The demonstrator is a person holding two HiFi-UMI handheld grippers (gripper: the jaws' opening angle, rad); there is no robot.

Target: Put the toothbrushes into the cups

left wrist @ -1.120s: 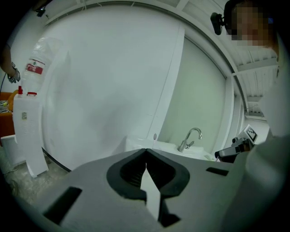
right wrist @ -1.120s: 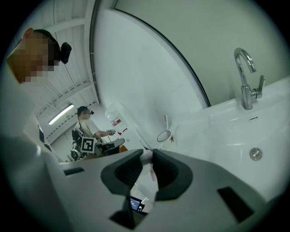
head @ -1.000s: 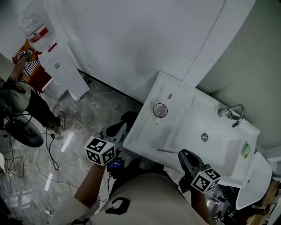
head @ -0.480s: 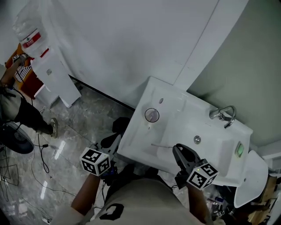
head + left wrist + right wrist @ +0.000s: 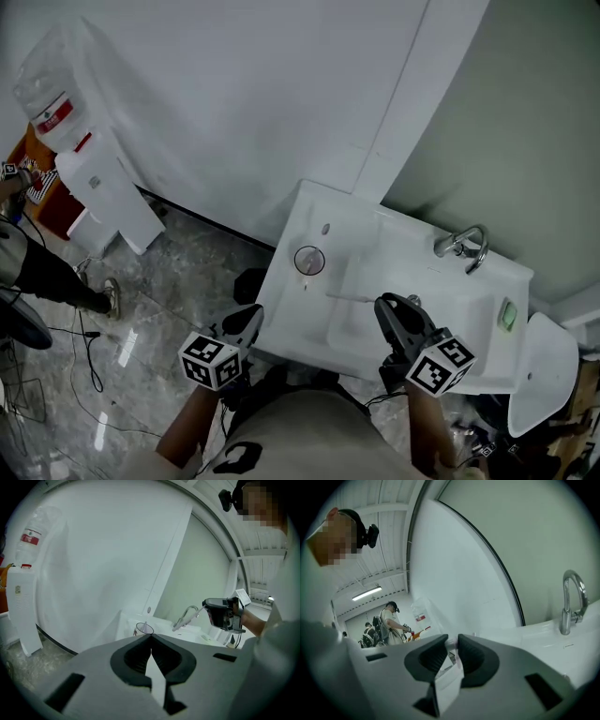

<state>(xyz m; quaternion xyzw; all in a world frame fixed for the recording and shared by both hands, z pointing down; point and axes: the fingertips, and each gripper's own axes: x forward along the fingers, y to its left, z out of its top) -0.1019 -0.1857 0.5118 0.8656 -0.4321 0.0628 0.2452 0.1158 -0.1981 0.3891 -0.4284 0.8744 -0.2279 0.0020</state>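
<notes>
- Carrying a toothbrush (image 5: pixel 349 299) over the sink (image 5: pixel 412 258), clamped in the right gripper (image 5: pixel 392 314), seemingly by its handle.
- Holding nothing in the left gripper (image 5: pixel 246 322), jaws pressed together.
- Next: tipping the brush upright and lowering it into the cup (image 5: pixel 309 261) nearby.

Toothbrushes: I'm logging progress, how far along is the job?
Done: nothing visible; the cup on the sink shows no brush. In hand: the right gripper is shut on a toothbrush, short of the cup; the left gripper is shut, empty. Left: drop it in.
</notes>
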